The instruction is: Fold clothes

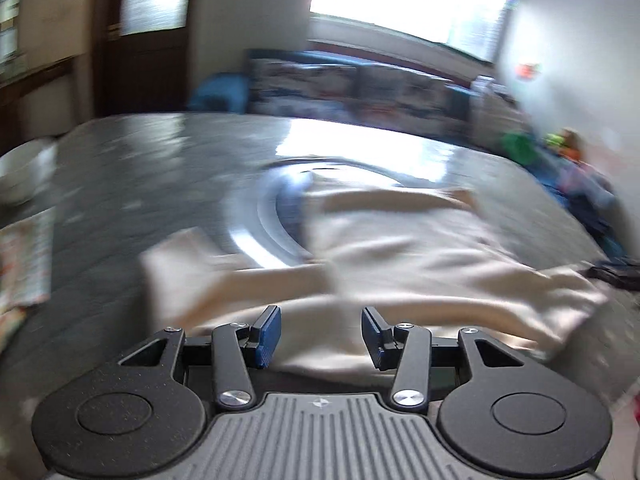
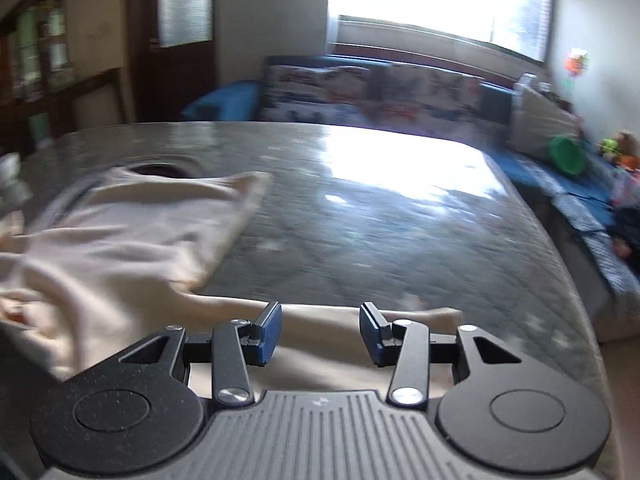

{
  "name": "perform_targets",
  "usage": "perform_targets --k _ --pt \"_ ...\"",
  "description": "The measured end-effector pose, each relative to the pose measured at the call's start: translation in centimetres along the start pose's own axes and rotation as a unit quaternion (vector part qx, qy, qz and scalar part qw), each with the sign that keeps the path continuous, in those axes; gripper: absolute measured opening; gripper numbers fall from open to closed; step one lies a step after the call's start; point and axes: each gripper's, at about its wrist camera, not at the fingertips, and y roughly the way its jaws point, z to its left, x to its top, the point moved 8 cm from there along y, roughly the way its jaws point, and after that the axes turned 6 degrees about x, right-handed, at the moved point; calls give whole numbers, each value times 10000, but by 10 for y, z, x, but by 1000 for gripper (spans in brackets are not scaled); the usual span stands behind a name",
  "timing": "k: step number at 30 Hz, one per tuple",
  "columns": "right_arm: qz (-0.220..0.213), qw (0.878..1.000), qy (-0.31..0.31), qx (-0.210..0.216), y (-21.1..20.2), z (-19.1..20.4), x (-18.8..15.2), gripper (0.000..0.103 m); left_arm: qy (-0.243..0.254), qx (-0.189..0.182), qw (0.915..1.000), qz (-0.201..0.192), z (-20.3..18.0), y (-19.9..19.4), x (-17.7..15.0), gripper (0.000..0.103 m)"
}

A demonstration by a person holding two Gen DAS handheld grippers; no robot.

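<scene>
A cream garment (image 1: 420, 264) lies spread and rumpled on a grey glossy table (image 1: 132, 184); both views are motion-blurred. My left gripper (image 1: 321, 336) hovers open just above the garment's near edge, nothing between its blue pads (image 1: 267, 334). In the right wrist view the same cream garment (image 2: 120, 236) fills the left side, with a neck opening at the far end and a strip of cloth running under my right gripper (image 2: 320, 334). That gripper is open too, its pads apart over the cloth's near hem.
A white bowl (image 1: 24, 176) and a patterned mat (image 1: 24, 264) sit at the table's left. A dark object (image 1: 616, 272) lies at its right edge. Behind stand a blue sofa (image 2: 360, 92) with patterned cushions, a green toy (image 2: 566, 156) and a bright window (image 2: 436, 4).
</scene>
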Motion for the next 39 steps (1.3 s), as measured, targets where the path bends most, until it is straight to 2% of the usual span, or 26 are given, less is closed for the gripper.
perform_targets --k 2,6,11,14,16,18,19,21,23,24,30,32,37,39 --pt "-3 9994 -140 306 -1 20 6 43 243 -322 9992 12 -23 1 0 47" --pt "63 9936 -557 986 1 73 12 43 742 -658 9950 113 -57 6 -7 48" --pt "251 9783 -1074 1756 8 138 8 43 1148 -729 9904 236 -78 15 -20 48" --pt "372 9705 -1288 2003 12 162 2 43 1281 -779 9882 325 -84 20 -27 47" --pt "478 9671 -1402 2066 17 174 -6 41 1327 -763 9876 355 -86 24 -31 42" --pt "572 9650 -1490 2080 22 182 -13 34 1349 -767 9871 393 -86 26 -34 25" --pt "590 9651 -1499 2066 23 182 -15 32 1355 -762 9870 412 -86 27 -35 22" --pt "627 9652 -1516 2038 24 182 -20 19 1359 -751 9872 354 -85 26 -36 14" --pt "651 9651 -1532 2019 24 182 -24 12 1330 -821 9874 230 -84 20 -34 12" --pt "620 9649 -1540 2035 21 182 -24 8 1315 -876 9873 153 -84 16 -32 11" --pt "331 9600 -1701 2201 -12 180 -21 5 1480 -1280 9803 -267 -88 -14 -32 10" --pt "452 9569 -1735 2283 -19 182 -30 5 1545 -1462 9770 -143 -88 -15 -39 10" --pt "874 9457 -1942 2454 -20 187 -57 5 1748 -1615 9709 263 -88 -9 -58 15" --pt "928 9423 -2043 2485 -22 189 -62 5 1661 -1670 9716 215 -85 -11 -50 15"
